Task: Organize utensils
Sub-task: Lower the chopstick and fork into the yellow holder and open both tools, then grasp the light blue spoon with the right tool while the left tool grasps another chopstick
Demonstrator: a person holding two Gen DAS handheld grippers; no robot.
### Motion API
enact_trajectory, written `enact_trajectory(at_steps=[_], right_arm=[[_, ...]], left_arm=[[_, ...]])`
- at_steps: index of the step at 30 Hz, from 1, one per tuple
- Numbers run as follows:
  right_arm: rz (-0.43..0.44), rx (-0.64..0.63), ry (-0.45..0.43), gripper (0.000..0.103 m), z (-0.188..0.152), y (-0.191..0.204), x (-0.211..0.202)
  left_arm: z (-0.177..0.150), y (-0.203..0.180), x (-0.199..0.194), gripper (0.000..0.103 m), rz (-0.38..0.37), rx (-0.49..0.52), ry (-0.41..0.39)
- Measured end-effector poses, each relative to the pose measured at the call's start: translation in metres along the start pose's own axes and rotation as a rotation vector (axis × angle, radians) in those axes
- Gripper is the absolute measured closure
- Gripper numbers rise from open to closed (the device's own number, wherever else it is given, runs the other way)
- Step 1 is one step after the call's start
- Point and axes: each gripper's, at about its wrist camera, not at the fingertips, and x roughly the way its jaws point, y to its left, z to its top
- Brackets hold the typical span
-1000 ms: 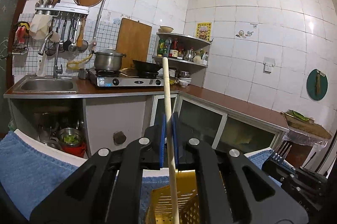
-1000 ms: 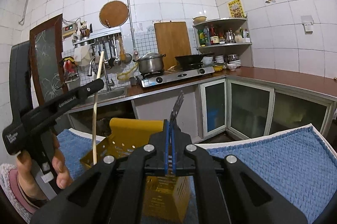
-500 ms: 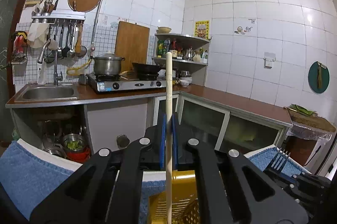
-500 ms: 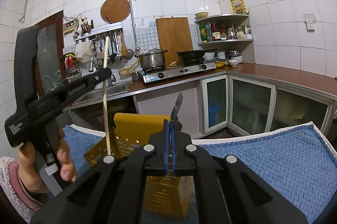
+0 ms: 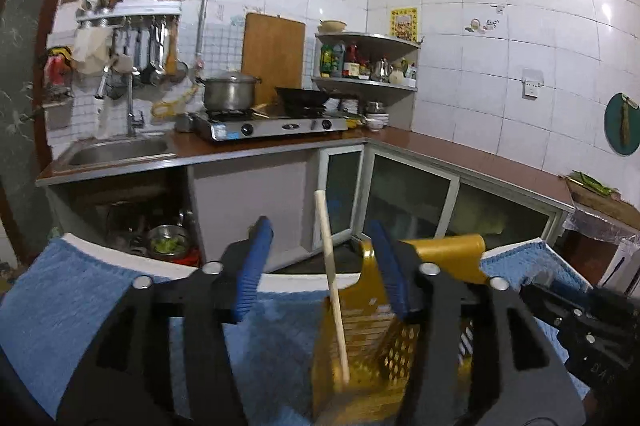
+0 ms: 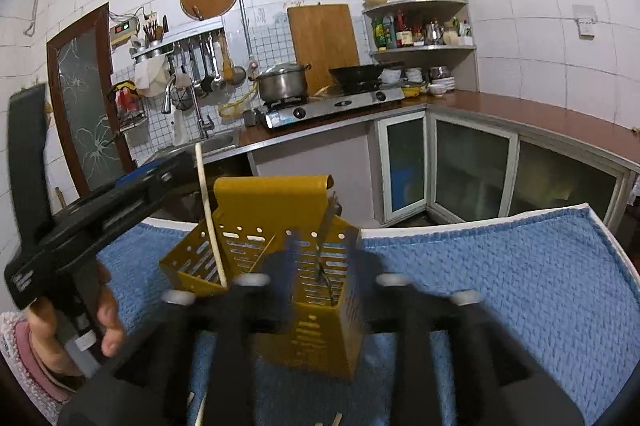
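Left gripper (image 5: 320, 258) gapes wide, its jaws clear of the wooden chopstick (image 5: 334, 290) standing in the yellow utensil caddy (image 6: 304, 254). Right gripper (image 6: 320, 266) is also spread, straddling the caddy's fork (image 6: 326, 226) at 12 o'clock.

A white-edged table (image 6: 596, 222) is covered by a knobbly blue towel (image 6: 500, 278). Upright on the towel stands a perforated yellow metal utensil caddy (image 6: 320, 326); pale sticks at the near edge (image 6: 336, 419) may be chopsticks.
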Motion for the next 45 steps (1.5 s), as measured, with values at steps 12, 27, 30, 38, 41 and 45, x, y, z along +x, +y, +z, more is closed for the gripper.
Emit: enact_trajectory(at_steps=[12,27,30,38,41,45], right_arm=[[-0.053,-0.042,-0.003,0.038,-0.009,0.007,-0.064],[-0.276,-0.053,0.175,0.018,-0.074,-0.024,-0.079],[-0.296,-0.012,0.239,0.018,-0.085,-0.033,-0.071],[-0.328,0.142,0.378,0.019,-0.109,-0.038,-0.034],[-0.317,0.181,0.42,0.03,-0.113,-0.033,-0.021],[-0.328,0.218,0.491,0.045,-0.12,-0.028,-0.002]], left_arm=[[-0.028,0.022,-0.088,0.007,0.083,0.01,0.085],[-0.098,0.032,-0.111,0.005,0.125,-0.009,0.305],[-0.103,0.034,-0.105,0.005,0.096,-0.036,0.347],[-0.128,0.033,-0.085,0.005,0.072,-0.094,0.451],[-0.138,0.032,-0.078,0.006,0.07,-0.093,0.487],[-0.144,0.031,-0.073,0.008,0.069,-0.088,0.509]])
